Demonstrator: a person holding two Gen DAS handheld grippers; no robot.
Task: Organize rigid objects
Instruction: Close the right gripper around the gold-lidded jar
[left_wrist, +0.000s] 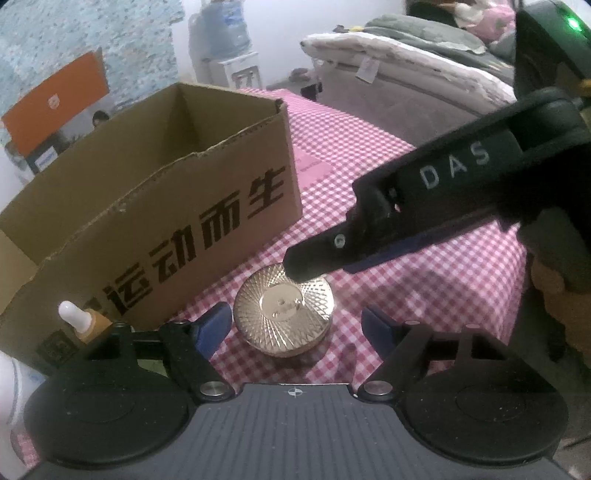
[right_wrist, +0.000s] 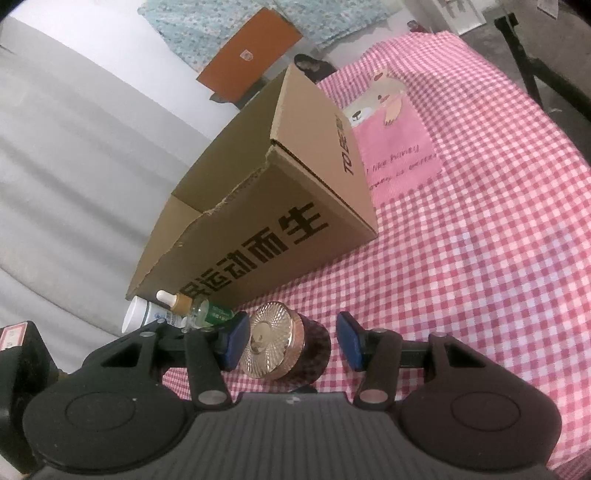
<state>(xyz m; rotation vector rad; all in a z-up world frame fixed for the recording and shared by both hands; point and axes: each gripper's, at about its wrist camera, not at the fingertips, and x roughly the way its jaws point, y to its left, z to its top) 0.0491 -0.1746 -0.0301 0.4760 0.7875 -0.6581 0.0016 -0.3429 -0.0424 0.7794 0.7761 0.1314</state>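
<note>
Two grippers, right gripper (right_wrist: 291, 339) marked "DAS" and left gripper (left_wrist: 297, 325), both open-jawed, flank a gold-lidded jar (left_wrist: 283, 309) on the pink gingham tablecloth (right_wrist: 480, 258) near a cardboard box (left_wrist: 155, 192) printed "运动而生".

One open cardboard box (right_wrist: 280, 206) stands on the pink checked tablecloth (right_wrist: 480, 258). One round gold-lidded jar (right_wrist: 284, 343) sits in front of it. Three small bottles cluster by the box's near-left corner: one dropper bottle (right_wrist: 177, 301), one green-labelled bottle (right_wrist: 216, 314), one white bottle (right_wrist: 142, 314). Two grippers are visible, left (left_wrist: 295, 325) and right (right_wrist: 291, 341).
</note>
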